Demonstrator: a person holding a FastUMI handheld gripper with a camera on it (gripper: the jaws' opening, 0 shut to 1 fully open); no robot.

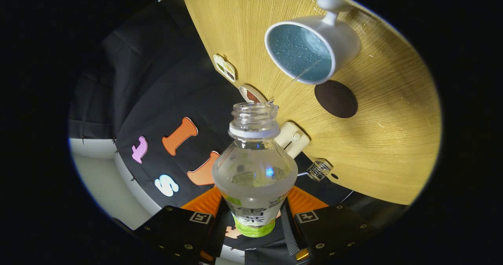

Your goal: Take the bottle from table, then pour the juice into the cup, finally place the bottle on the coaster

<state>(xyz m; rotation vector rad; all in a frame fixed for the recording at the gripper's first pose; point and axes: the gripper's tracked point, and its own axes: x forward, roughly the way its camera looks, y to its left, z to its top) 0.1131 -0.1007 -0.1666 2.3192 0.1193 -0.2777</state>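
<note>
One step of three looks done: your gripper (253, 218) has both fingers pressed on the bottle (254, 170), lifted and tipped, its open mouth aimed at the cup (310, 45). Pouring seems underway; a thin stream reaches the cup's rim, and liquid already sits inside. Right of the bottle, just beside the cup, the dark coaster (336, 99) lies bare on the table (393, 139); placing remains.
</note>
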